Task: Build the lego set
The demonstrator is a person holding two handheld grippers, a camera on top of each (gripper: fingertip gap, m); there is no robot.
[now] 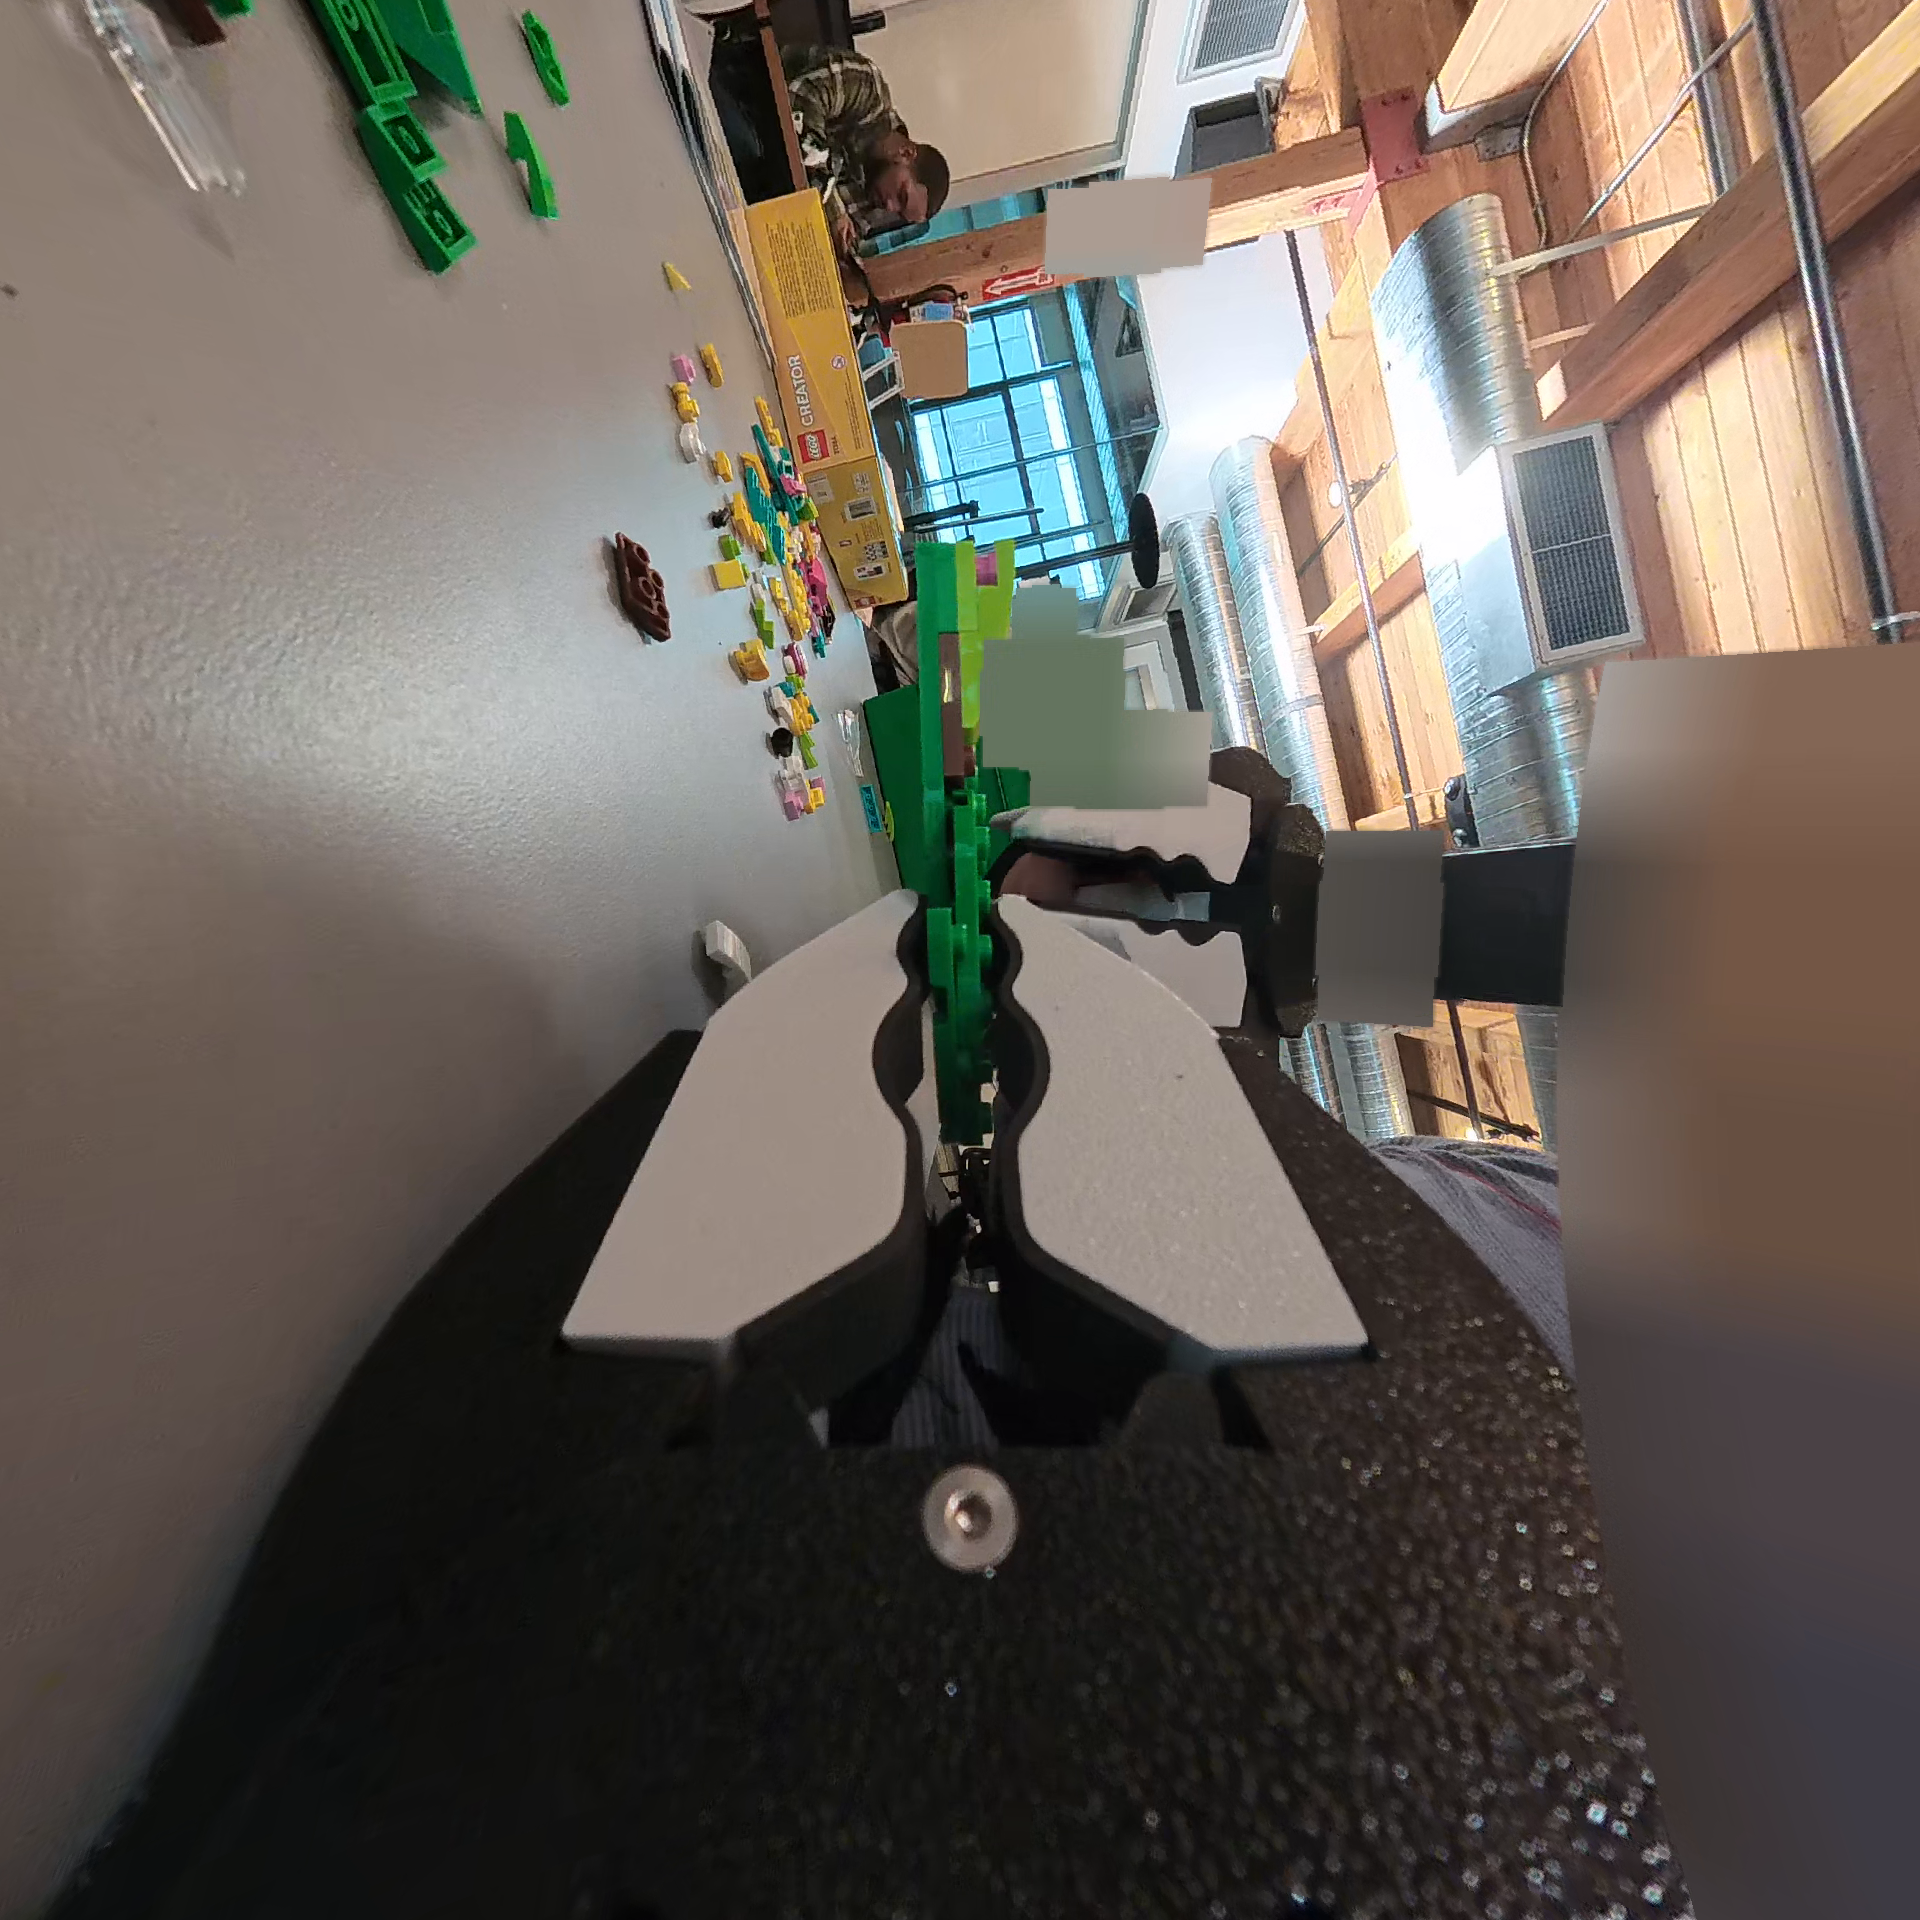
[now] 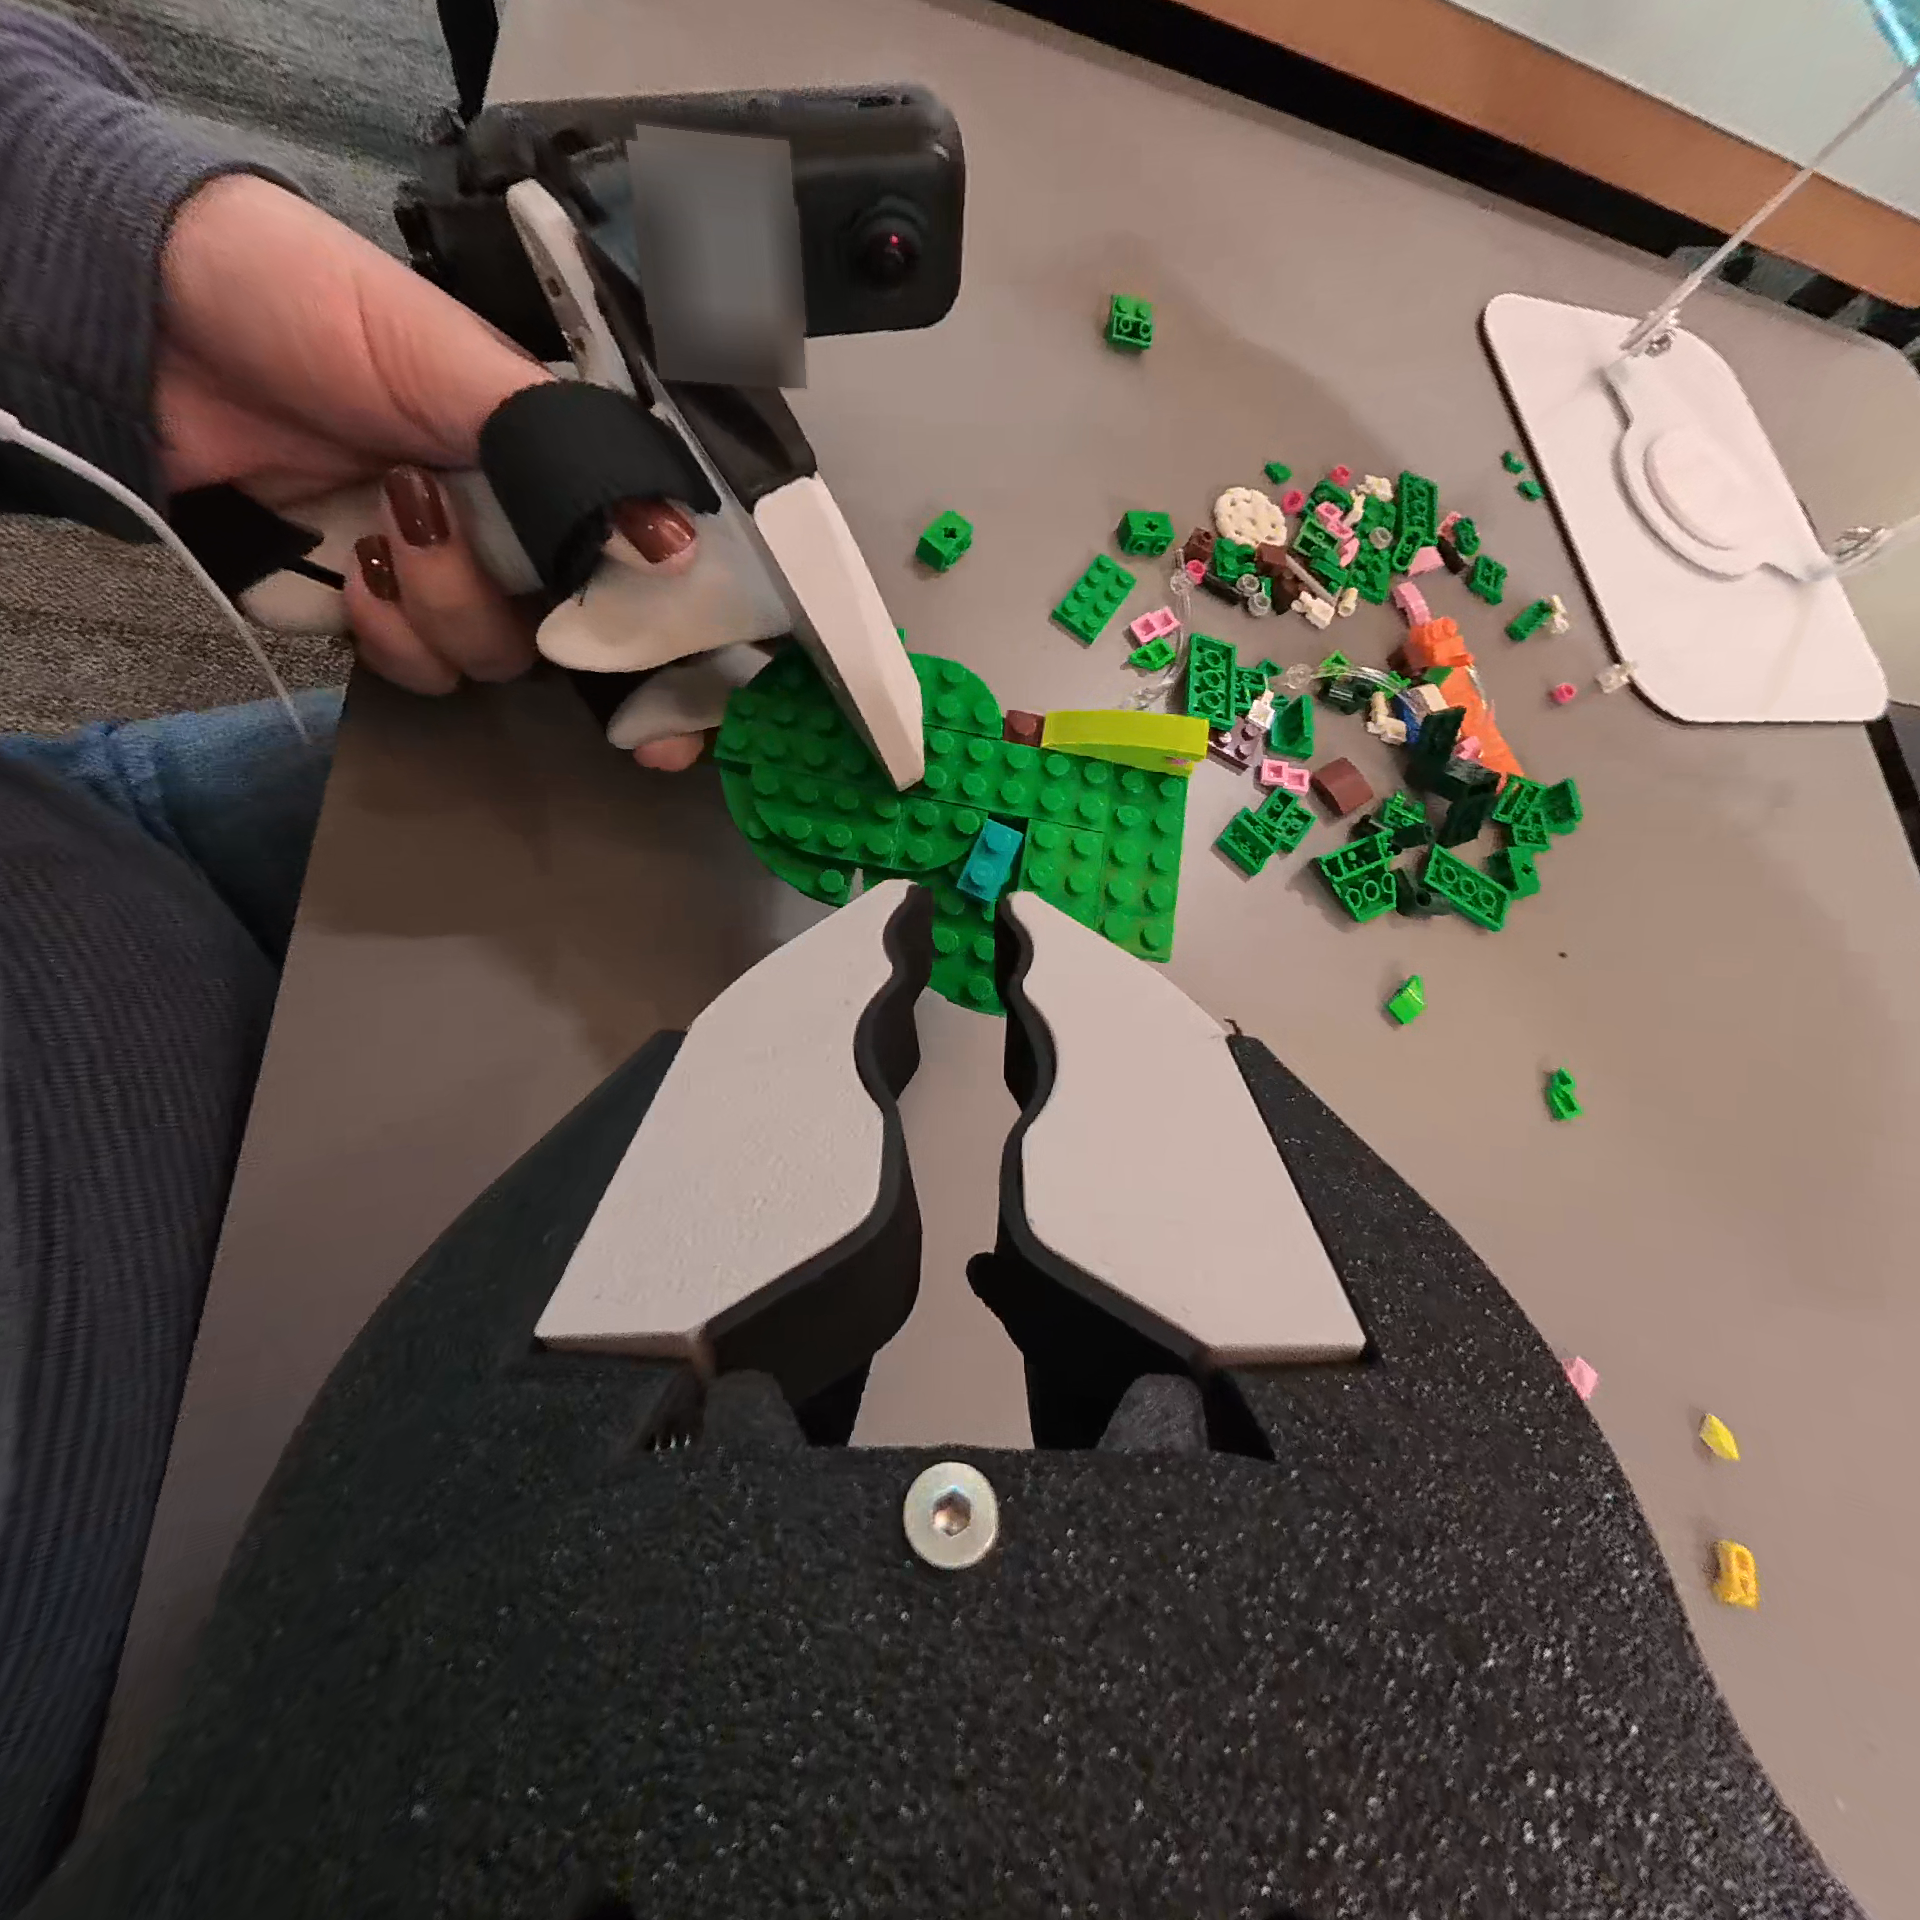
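Note:
A green studded plate build (image 2: 1081, 821) is held above the grey table (image 2: 1351, 1143). It carries a lime sloped piece (image 2: 1122, 732), a small brown brick (image 2: 1023, 724) and a teal brick (image 2: 989, 857). My left gripper (image 1: 958, 925) is shut on the build's edge (image 1: 951, 831). In the right wrist view a hand holds the left gripper (image 2: 883, 748), with one finger lying over the studs. My right gripper (image 2: 958, 902) hovers just before the teal brick, jaws a narrow gap apart with nothing between them. It also shows in the left wrist view (image 1: 1013, 868).
A pile of loose green, pink, orange and brown bricks (image 2: 1403, 707) lies right of the build. A white pad with a clear stand (image 2: 1683, 520) is far right. A yellow box (image 1: 821, 384), small yellow and pink pieces (image 1: 774, 540) and a brown plate (image 1: 644, 587) lie on the table. My two grippers' fingertips are within a few centimetres of each other.

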